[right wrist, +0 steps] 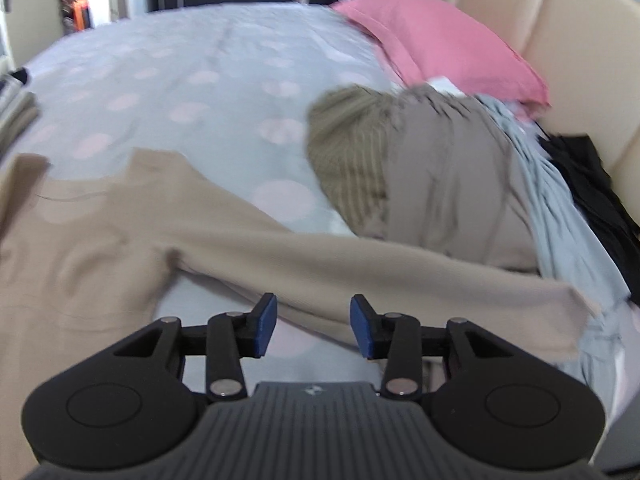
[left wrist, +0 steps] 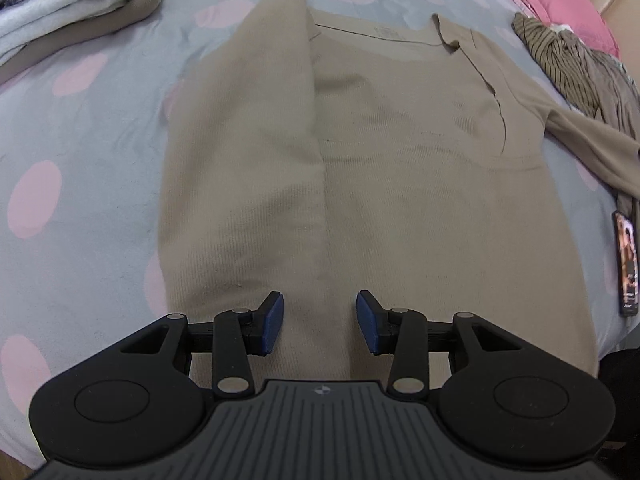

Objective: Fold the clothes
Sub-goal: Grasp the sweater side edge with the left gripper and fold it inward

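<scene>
Left wrist view: left gripper (left wrist: 320,322) hanging released over sweater (left wrist: 400,160), left side lying folded inward. Right gripper (right wrist: 313,326) released, nearing outstretched sleeve (right wrist: 400,272) for matching fold.

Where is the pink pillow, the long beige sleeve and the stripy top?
pink pillow (right wrist: 436,36), right wrist view, middle of its pink cover.
long beige sleeve (right wrist: 400,276), right wrist view, middle of the stretched-out sleeve.
stripy top (left wrist: 560,54), left wrist view, its crumpled striped cloth.

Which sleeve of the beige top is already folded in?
The left sleeve lies folded over the beige top's body. The right sleeve stretches sideways across the bed.
</scene>
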`<state>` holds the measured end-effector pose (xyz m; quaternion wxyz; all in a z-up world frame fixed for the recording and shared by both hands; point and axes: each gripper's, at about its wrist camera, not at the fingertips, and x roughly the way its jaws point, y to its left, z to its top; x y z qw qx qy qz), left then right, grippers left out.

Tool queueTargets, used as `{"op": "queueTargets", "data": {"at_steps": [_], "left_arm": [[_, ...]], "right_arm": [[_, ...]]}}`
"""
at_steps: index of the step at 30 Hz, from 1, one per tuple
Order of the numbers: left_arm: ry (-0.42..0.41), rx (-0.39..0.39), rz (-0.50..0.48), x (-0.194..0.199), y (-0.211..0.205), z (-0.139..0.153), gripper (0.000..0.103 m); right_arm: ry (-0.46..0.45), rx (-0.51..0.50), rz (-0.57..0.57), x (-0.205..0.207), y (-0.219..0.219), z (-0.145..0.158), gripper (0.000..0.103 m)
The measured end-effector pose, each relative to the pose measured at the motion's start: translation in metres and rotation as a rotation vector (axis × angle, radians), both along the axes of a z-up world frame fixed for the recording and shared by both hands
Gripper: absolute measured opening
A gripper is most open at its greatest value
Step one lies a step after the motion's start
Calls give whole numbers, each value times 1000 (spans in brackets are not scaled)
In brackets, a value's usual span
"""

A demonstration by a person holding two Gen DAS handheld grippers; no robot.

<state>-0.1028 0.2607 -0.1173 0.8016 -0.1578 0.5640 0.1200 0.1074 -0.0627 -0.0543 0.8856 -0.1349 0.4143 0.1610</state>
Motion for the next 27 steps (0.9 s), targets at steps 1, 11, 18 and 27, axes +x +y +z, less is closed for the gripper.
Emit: {"op": "queueTargets", "data": {"at_steps": [1, 11, 18, 27], "left_arm": [[6, 19, 1, 1, -1, -2, 31], [-73, -8, 71, -10, 16, 29, 0], [-178, -17, 180, -22, 64, 82, 0], [-175, 39, 357, -29, 164, 105, 0]], "right_arm": [[-11, 14, 8, -1, 0, 3, 47], [-35, 28, -41, 5, -9, 7, 51], [-42, 4, -72, 9, -11, 8, 51], [16, -24, -122, 22, -8, -5, 51]]}}
